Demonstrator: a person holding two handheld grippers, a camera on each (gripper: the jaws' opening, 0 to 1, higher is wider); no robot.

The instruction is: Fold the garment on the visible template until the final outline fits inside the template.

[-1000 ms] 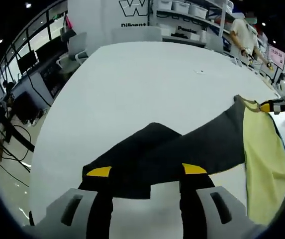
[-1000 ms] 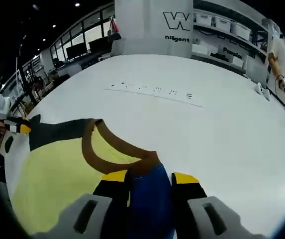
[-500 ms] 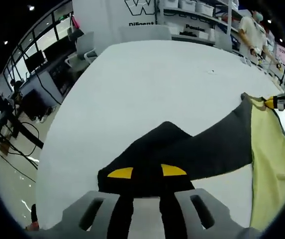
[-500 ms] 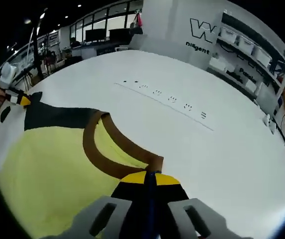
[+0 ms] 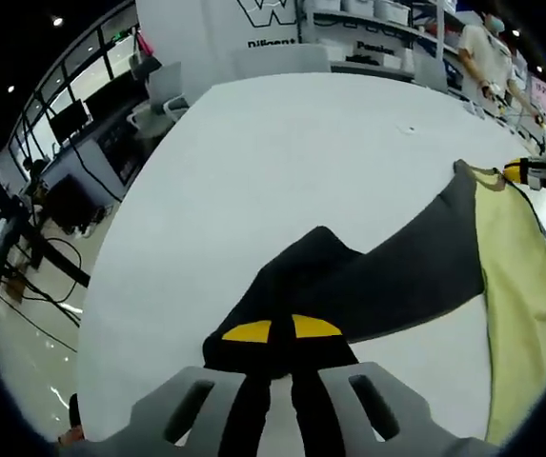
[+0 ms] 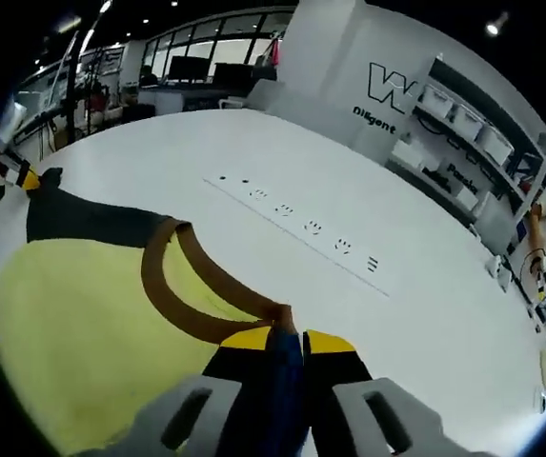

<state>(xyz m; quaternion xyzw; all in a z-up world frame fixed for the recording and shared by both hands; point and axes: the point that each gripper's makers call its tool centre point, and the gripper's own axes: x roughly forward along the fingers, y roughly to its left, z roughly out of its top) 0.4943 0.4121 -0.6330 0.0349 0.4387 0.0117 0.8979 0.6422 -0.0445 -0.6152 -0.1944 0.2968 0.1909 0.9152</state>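
In the left gripper view, the left gripper (image 5: 282,329) rises from 6 o'clock with its yellow-tipped jaws drawn nearly together, pinching the dark sleeve (image 5: 296,286) of the garment at its near end. From there the dark cloth runs toward 2 o'clock across the white table (image 5: 253,162) and meets the pale yellow body (image 5: 520,276) of the garment, which lies along the 3 to 4 o'clock edge. Farther off, at about 2 o'clock, the other gripper's yellow tip (image 5: 514,170) sits at the far corner of the cloth, beside a person's hand. Beyond the table, at 12 to 1 o'clock, stand shelves with bins (image 5: 387,14) and a person. In the right gripper view, the right gripper (image 6: 295,341) comes up from 6 o'clock with its jaws closed tight on a blue sleeve edge (image 6: 285,367) next to the brown collar (image 6: 172,295), which curves over the yellow front toward 9 o'clock. A dark shoulder panel (image 6: 82,219) lies at 9 to 10 o'clock, the left gripper's yellow tip (image 6: 25,178) just past it. A row of small marks (image 6: 301,224) crosses the table near the centre, well apart from the garment.
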